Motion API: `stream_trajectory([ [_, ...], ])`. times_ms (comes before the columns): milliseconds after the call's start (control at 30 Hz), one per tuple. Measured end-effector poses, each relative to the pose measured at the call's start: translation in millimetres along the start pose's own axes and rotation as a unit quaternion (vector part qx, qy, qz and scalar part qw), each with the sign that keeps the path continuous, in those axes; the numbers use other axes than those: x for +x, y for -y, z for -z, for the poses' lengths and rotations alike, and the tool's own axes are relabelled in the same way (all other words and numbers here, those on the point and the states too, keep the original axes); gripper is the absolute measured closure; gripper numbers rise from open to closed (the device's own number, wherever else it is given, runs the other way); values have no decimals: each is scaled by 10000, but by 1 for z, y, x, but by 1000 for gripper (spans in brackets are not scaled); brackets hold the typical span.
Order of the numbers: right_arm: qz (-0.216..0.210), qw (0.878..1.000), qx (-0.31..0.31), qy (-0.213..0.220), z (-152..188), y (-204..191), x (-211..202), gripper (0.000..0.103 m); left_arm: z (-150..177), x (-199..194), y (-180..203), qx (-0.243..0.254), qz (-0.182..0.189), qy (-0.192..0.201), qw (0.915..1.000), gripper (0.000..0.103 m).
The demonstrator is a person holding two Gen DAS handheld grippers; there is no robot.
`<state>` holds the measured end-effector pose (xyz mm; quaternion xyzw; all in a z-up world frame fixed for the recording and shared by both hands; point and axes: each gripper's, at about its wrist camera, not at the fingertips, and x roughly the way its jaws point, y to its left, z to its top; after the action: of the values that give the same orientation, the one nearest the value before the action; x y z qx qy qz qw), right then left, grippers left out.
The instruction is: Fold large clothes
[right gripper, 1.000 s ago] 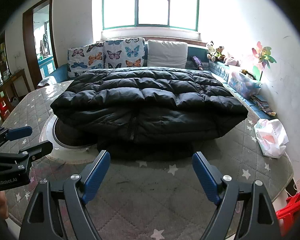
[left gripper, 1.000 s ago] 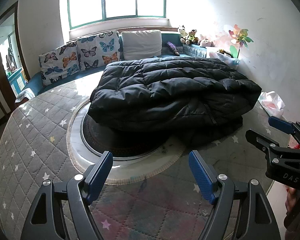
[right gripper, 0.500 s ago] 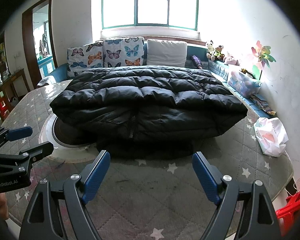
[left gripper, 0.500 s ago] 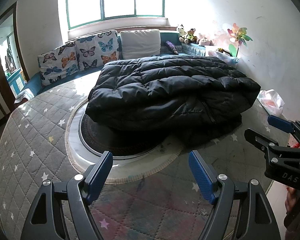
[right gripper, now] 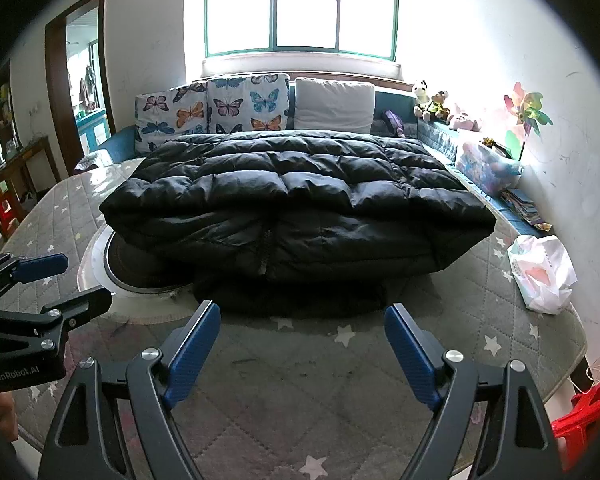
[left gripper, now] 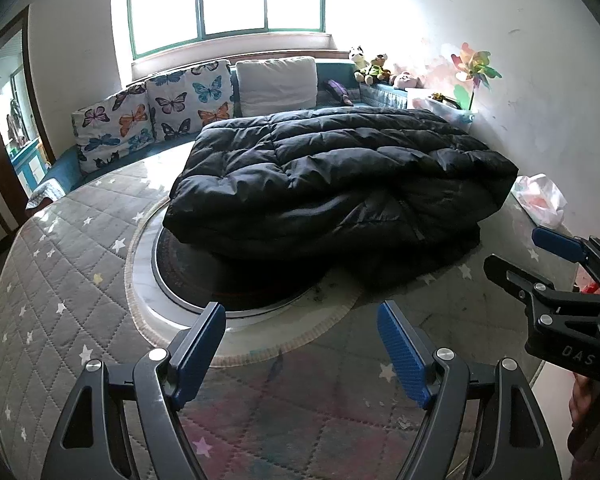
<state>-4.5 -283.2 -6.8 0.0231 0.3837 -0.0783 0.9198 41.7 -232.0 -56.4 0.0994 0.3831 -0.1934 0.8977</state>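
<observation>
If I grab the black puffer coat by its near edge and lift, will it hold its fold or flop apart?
The black puffer coat will probably sag: its quilted panels already droop over the round turntable. It looks bulky but likely light, being puffed filling. The shiny shell may slip between the pads, so pinch deep past the zipper edge.

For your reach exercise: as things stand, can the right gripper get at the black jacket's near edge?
Probably yes. The right gripper is open and empty, facing the black jacket, with only bare quilted table cover between them.

Puffy black down jacket (right gripper: 300,184) has a slight sheen; quilted table cover (right gripper: 440,312) is matt cloth.
</observation>
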Motion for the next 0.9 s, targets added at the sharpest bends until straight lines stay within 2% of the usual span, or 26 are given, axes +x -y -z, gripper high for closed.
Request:
stream_trajectory([
  [900,-14,10000,-23,-11,4,0,2,11,4,5,-1,66,41,-63,9999,20],
])
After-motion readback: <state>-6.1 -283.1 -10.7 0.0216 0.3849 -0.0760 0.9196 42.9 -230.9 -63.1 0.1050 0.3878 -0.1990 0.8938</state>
